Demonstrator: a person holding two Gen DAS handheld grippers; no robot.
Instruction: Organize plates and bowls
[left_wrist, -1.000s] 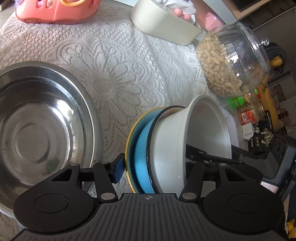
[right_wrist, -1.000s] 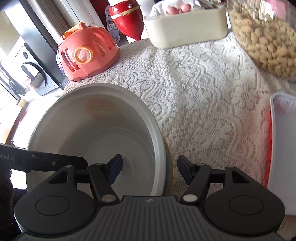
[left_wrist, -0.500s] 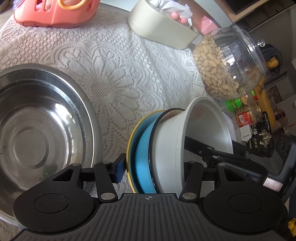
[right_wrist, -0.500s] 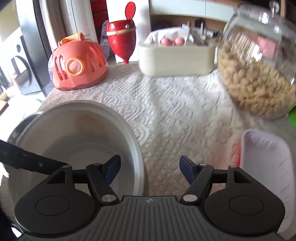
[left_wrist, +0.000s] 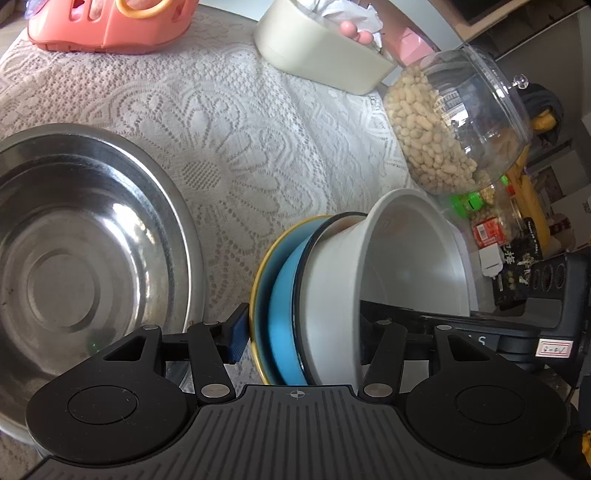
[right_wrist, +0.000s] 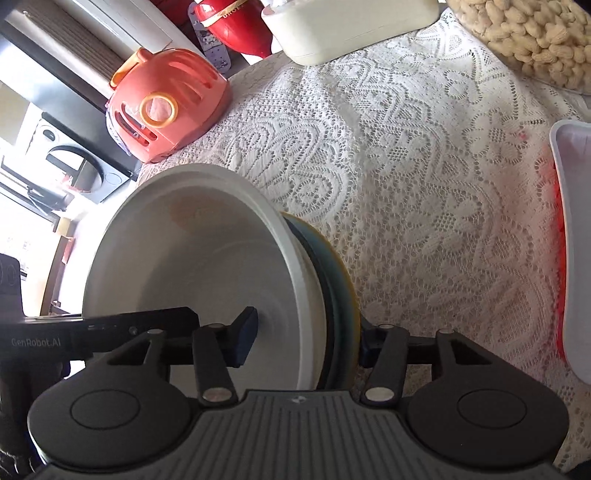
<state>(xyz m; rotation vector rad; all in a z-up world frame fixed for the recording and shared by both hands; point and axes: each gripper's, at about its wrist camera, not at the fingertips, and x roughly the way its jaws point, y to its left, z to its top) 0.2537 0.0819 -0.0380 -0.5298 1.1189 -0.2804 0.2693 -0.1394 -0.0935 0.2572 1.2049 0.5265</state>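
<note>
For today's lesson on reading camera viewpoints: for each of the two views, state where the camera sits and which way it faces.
Left wrist: sits on the left gripper, looking steeply down across stacked dishes toward the steel basin; own fingers show.
Right wrist: sits on the right gripper, looking down into the white bowl; own fingers show.
Shared: white bowl, lace tablecloth, each other's gripper.

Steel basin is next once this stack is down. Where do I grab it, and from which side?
Take the steel basin by its thin flared rim on the edge nearest the bowl stack, coming down from above with one jaw inside and one outside. It sits mouth-up on the lace cloth, looks too wide to span, and its smooth wall offers nothing to pinch.
</note>
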